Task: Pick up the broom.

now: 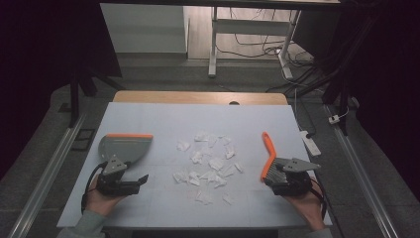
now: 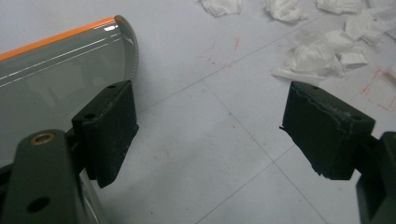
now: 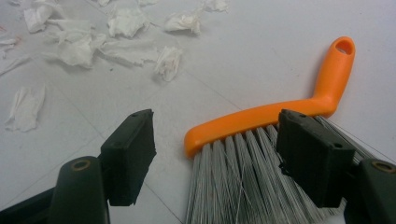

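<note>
Scraps of torn white tissue paper [image 1: 210, 161]: many pieces, scattered loosely over the middle of the pale grey desk [image 1: 163, 116], reaching from mid-depth toward the near edge.

Dustpan of grey translucent plastic with an orange lip [image 1: 124, 146]: lies flat toward the left edge, lip pointing at the far edge, clear of the scraps.

Hand brush, orange plastic handle with grey bristles [image 1: 268, 153]: lies flat toward the right edge, handle end with its hanging hole pointing to the far edge, bristles toward the near edge.

Left gripper [image 1: 130, 182]: held low just on the near side of the dustpan, jaws wide apart with bare desk between them; in the left gripper view one black pad [image 2: 108, 130] overlaps the pan's near corner, and contact cannot be told.

Right gripper [image 1: 277, 178]: at the bristle end of the brush, jaws spread wide; in the right gripper view the bristles and the handle's short end lie between the pads [image 3: 314, 156], not yet pressed.

Risks, as judged: closing on bristles rather than the rigid handle would give a soft grip, so the brush may twist or slip. A stiff sweep may flick light scraps off the desk. The unheld dustpan may slide when scraps are pushed against it.
</note>
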The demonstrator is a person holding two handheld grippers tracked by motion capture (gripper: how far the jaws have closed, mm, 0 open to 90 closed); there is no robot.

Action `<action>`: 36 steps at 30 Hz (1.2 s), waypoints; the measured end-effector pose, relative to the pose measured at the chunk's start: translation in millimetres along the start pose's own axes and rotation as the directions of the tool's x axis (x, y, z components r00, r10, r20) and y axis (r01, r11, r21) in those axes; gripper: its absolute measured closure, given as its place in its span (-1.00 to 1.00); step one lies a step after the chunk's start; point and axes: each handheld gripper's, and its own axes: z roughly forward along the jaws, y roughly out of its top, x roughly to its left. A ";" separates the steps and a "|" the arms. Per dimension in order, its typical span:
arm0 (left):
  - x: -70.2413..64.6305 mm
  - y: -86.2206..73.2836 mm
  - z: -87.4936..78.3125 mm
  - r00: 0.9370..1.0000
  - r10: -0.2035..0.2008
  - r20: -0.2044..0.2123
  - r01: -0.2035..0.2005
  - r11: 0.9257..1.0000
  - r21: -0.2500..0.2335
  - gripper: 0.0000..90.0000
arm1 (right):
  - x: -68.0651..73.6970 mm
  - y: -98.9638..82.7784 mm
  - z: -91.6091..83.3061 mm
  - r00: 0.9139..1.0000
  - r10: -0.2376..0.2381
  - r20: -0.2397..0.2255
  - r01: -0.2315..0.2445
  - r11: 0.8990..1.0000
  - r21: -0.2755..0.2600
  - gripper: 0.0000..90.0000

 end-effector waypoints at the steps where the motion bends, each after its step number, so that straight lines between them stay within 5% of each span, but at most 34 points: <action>1: -0.3 0.2 0.3 1.000 0.002 0.002 -0.002 1.000 0.002 -0.58 | 0.2 0.2 -0.2 1.000 -0.006 0.004 0.006 1.000 0.002 -0.38; 26: -0.6 2.6 4.3 1.000 0.008 0.018 -0.008 1.000 0.015 -0.55 | 3.9 8.9 -1.8 1.000 -0.013 0.027 0.012 1.000 0.024 -0.36; 36: -3.2 5.1 8.3 1.000 0.024 0.019 -0.024 0.999 0.025 -0.55 | -2.7 44.5 -3.5 0.998 0.037 0.056 -0.043 0.993 0.112 -0.36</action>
